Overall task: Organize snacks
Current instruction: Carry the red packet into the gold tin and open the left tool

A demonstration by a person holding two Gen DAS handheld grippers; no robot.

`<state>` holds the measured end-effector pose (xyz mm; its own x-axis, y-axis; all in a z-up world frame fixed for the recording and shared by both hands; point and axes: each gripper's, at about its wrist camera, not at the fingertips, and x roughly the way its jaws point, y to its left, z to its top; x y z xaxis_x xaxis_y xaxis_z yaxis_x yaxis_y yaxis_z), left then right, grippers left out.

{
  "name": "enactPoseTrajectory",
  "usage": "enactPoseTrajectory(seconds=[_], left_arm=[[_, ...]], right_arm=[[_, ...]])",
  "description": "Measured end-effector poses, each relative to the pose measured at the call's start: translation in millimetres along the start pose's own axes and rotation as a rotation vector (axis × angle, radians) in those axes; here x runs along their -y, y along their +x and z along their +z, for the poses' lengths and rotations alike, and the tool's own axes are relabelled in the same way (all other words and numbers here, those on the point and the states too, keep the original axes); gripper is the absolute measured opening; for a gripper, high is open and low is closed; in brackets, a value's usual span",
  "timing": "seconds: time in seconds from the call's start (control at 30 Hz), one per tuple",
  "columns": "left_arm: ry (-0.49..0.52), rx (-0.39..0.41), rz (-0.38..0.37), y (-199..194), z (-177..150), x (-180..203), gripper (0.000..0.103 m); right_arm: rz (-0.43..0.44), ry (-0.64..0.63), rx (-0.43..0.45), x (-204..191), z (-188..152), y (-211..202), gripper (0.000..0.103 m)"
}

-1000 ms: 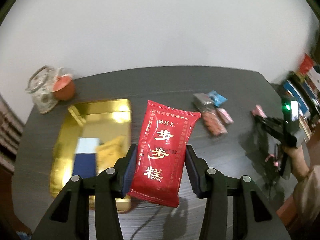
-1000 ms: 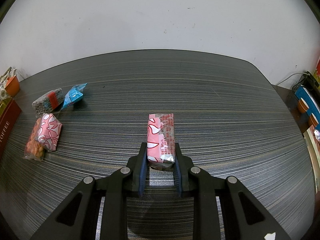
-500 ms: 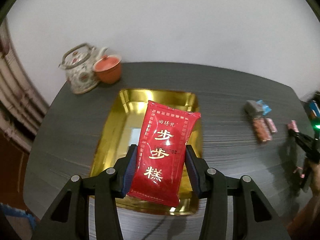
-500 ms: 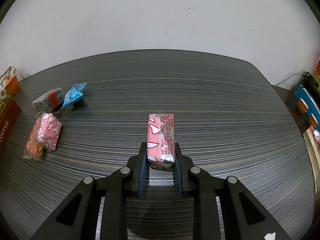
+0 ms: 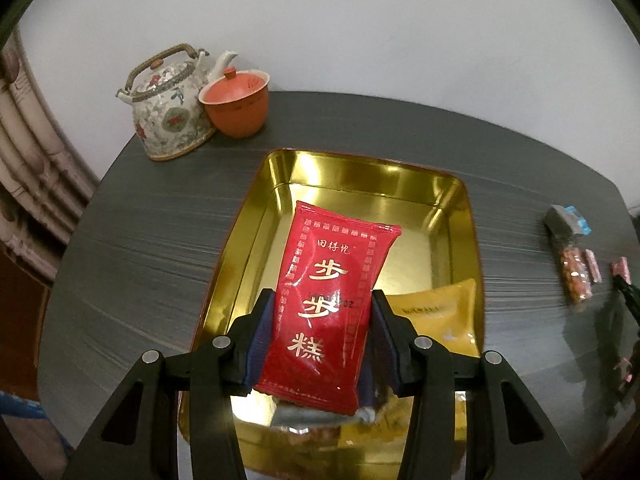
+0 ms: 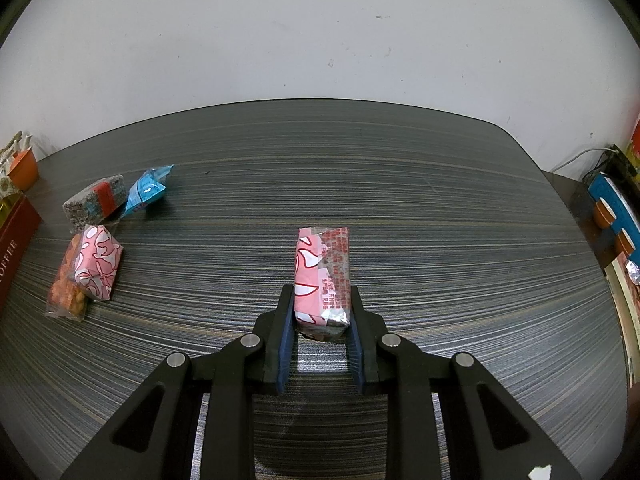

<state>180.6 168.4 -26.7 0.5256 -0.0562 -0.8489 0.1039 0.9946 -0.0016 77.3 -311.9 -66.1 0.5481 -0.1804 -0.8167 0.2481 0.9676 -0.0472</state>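
Note:
My left gripper [image 5: 323,312] is shut on a red snack packet [image 5: 328,304] with gold characters, held over the gold tin tray [image 5: 360,172]. A yellow packet [image 5: 444,316] lies in the tray's near right corner, and a grey-blue packet [image 5: 304,416] peeks out under the red one. My right gripper [image 6: 321,312] is shut on a pink-and-white wrapped bar [image 6: 322,276] that rests on the dark striped table [image 6: 440,220]. Left of it lie a second pink-white packet [image 6: 100,262], an orange snack bag [image 6: 64,292], a grey bar with a red band [image 6: 94,202] and a blue packet [image 6: 146,190].
A floral teapot [image 5: 170,108] and an orange lidded cup [image 5: 236,102] stand behind the tray at the table's far left. A red tin lid [image 6: 12,248] lies at the left edge of the right wrist view. Books and cables [image 6: 616,208] crowd a shelf on the right.
The left gripper has carried the red packet leftward and lower, from beside the tray to over its middle. The right gripper and its pink bar have not moved.

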Motion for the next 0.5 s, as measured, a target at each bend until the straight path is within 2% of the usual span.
enactPoseTrajectory(seconds=[0.2,0.37,0.5], left_arm=[[-0.024,-0.051,0.006,20,0,-6,0.048],[-0.050,-0.057,-0.011,23,1,-12,0.049],[-0.035,-0.065,-0.007,22,0,-10,0.057]], right_arm=[[0.000,0.000,-0.001,-1,0,0,0.022],[0.000,0.000,-0.001,-1,0,0,0.022],[0.000,-0.001,-0.001,-1,0,-1,0.022]])
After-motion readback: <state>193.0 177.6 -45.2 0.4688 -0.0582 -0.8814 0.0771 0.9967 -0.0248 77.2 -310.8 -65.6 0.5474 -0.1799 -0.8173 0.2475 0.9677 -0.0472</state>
